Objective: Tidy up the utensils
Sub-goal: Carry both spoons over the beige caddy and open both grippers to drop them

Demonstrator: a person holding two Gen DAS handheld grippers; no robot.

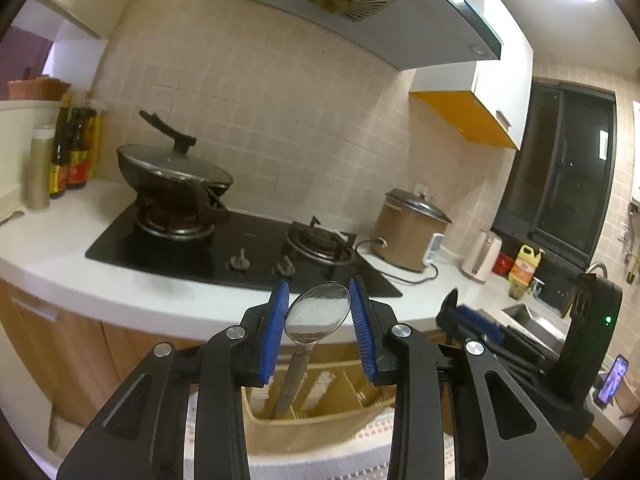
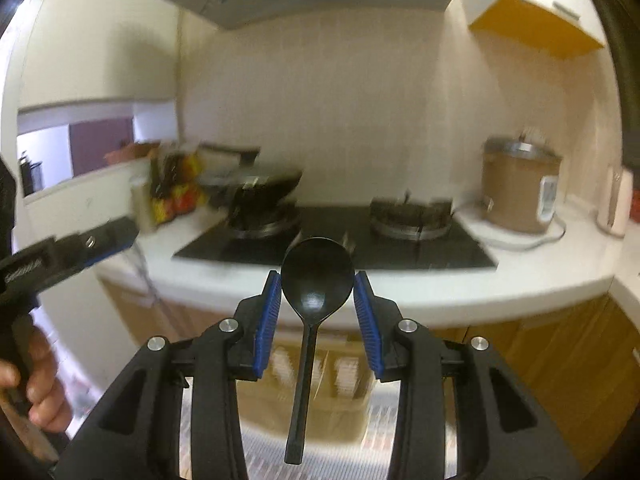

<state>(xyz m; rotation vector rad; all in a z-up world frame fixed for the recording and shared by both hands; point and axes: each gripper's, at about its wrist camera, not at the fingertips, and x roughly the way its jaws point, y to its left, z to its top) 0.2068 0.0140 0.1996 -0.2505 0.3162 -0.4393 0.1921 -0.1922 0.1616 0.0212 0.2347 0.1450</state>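
Note:
In the left wrist view my left gripper (image 1: 319, 292) is shut on the bowl of a metal spoon (image 1: 318, 312). Its handle hangs down into a beige divided utensil tray (image 1: 316, 426). To the right my right gripper (image 1: 476, 320) shows from the side. In the right wrist view that right gripper (image 2: 318, 284) is shut on the bowl of a black spoon (image 2: 316, 280), whose handle hangs straight down over the blurred tray (image 2: 344, 412). At the far left, a hand (image 2: 40, 380) holds the left gripper (image 2: 104, 240).
Ahead is a white counter (image 1: 60, 248) with a black gas hob (image 1: 248, 248). On the hob is a lidded wok (image 1: 172, 168). Sauce bottles (image 1: 68, 152) stand left. A rice cooker (image 1: 408, 228), a sink (image 1: 532, 320) and a phone (image 1: 614, 378) are right. A patterned cloth (image 1: 320, 468) lies under the tray.

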